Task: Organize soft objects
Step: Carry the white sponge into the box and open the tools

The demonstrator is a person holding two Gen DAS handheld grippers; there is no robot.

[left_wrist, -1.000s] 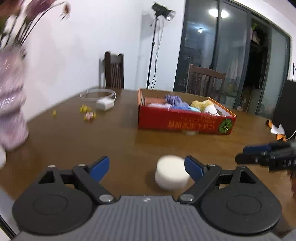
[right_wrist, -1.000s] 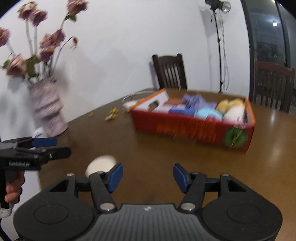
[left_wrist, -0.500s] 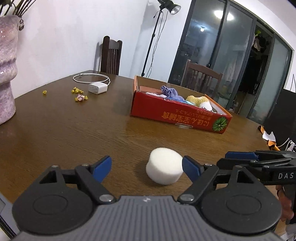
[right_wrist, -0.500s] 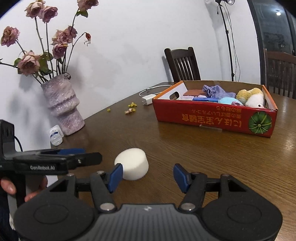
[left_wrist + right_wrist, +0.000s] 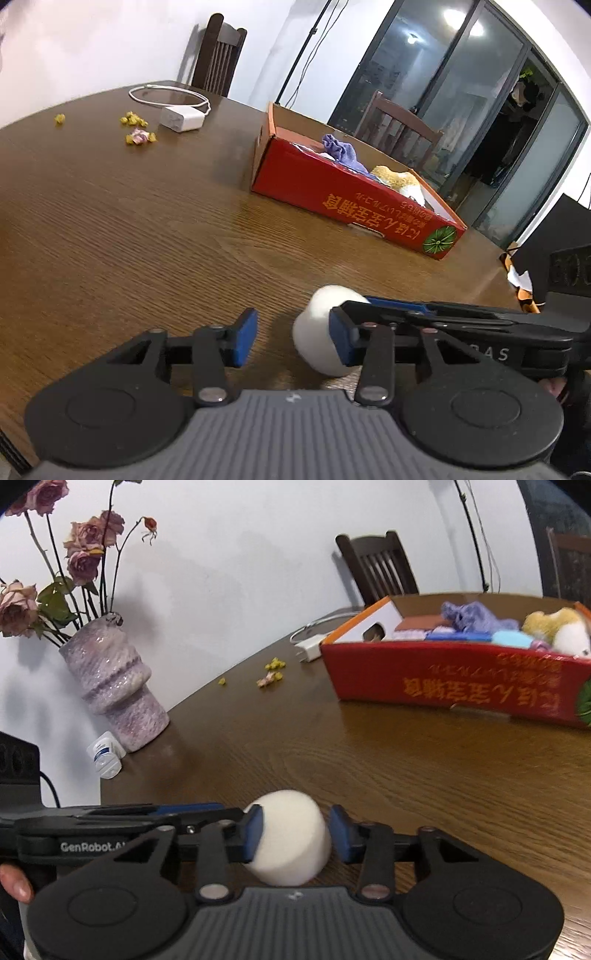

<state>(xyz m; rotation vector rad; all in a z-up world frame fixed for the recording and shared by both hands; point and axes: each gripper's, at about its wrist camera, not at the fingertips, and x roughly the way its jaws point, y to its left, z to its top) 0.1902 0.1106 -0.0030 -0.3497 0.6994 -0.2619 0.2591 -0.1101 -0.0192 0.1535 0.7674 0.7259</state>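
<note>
I am looking along my right gripper (image 5: pixel 295 834), whose jaws are standing apart with the white foam sponge (image 5: pixel 290 843) sitting between them on the wooden surface (image 5: pixel 424 768). The left blue pad is touching or nearly touching the sponge's side; I cannot tell whether the right pad is touching it, so the jaws are bracketing the sponge rather than squeezing it. The sponge is tilting slightly.

My left gripper (image 5: pixel 291 341) is also holding its jaws apart. From its own camera, the sponge (image 5: pixel 317 339) is lying toward its right finger, partly hidden behind that pad, with a bare gap on the other side. The right gripper's fingers (image 5: pixel 424 314) are reaching in from the right, across the sponge.

Further out, to the left, a mottled purple vase (image 5: pixel 112 686) with dried roses (image 5: pixel 85 550) is standing near the surface's edge, a small packet (image 5: pixel 105 757) lying just beside its base. Beyond, yellow scraps (image 5: pixel 138 129) are lying scattered near a white charger (image 5: pixel 181 118) with its coiled cable.

Well apart from the sponge, the red cardboard box (image 5: pixel 461 686) is holding a purple cloth (image 5: pixel 476 616), a yellow plush toy (image 5: pixel 550 622) and other soft items. Dark wooden chairs (image 5: pixel 376 568) are standing behind.
</note>
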